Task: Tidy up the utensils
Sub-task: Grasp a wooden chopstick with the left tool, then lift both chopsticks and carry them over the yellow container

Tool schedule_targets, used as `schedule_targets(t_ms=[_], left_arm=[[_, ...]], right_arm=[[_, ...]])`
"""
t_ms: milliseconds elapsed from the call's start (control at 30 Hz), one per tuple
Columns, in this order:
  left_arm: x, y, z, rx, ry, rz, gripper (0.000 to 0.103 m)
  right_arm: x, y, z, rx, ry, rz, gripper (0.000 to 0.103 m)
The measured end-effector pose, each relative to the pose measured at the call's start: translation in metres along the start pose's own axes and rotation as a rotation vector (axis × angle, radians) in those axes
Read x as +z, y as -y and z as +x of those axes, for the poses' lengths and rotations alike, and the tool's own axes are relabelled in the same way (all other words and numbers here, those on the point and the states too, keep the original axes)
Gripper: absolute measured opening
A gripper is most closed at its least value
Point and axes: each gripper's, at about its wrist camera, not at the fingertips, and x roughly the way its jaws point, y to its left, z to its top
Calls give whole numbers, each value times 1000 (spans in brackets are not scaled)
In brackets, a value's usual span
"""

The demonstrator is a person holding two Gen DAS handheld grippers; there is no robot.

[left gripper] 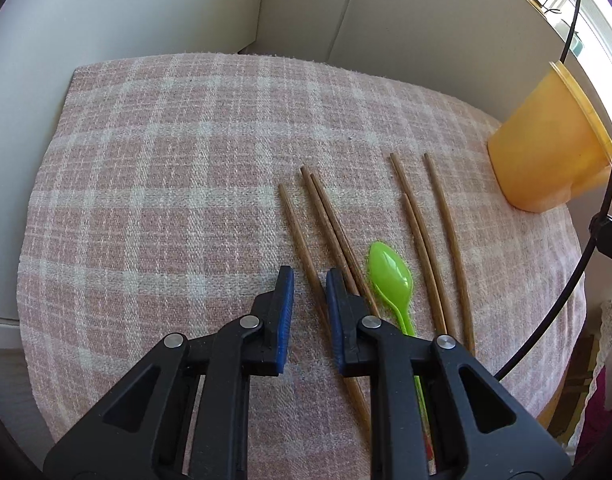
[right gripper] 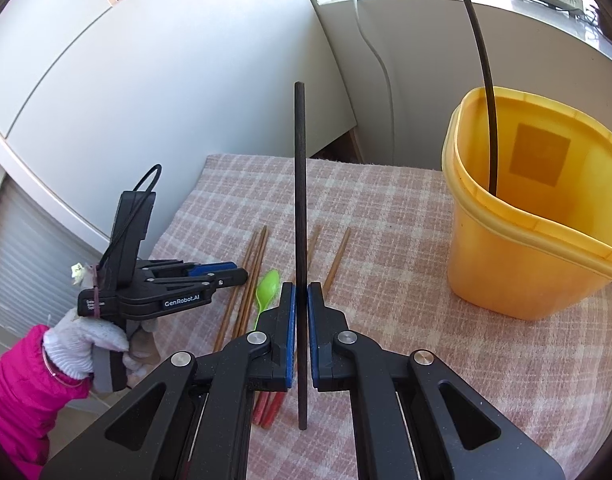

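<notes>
White cabinets behind, pink plaid cloth (left gripper: pixel 166 160) across both frames. Yellow bin (right gripper: pixel 533 240) at right in my right view, one dark stick already inside. Wooden chopsticks (left gripper: pixel 325 216) and green spoon (left gripper: pixel 389 276) lie centre-frame, apart from the bin. Right gripper (right gripper: pixel 302 292) is clamped on a black chopstick (right gripper: pixel 300 200). Left gripper (left gripper: pixel 309 284) is narrowly parted, jaws straddling one wooden chopstick, nothing gripped. Risk: crossed sticks snag and I lift two. Only the right view shows the gloved hand (right gripper: pixel 86 340).
</notes>
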Motion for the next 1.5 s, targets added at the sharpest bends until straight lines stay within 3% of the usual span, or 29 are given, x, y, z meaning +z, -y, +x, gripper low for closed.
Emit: schedule_targets(t_ms=[133, 200, 400, 600, 867, 1233, 1500], left_arm=[[9, 18, 9, 29, -11, 28, 17], [11, 25, 11, 19, 9, 32, 10], [15, 15, 4, -61, 64, -39, 3], [7, 11, -29, -132, 177, -99, 3], [-11, 15, -85, -196, 338, -72, 3], [-31, 20, -141, -254, 449, -20, 3], [-30, 34, -157, -270, 502, 10, 3]], right_arm=[[2, 2, -1, 4, -1, -4, 4], [2, 5, -4, 6, -1, -3, 4], [0, 6, -11, -2, 14, -9, 4], [0, 11, -22, -13, 43, 0, 4], [-5, 14, -40, -22, 94, 2, 4], [-11, 16, -57, -55, 150, -3, 4], [-15, 15, -66, -71, 193, -7, 4]])
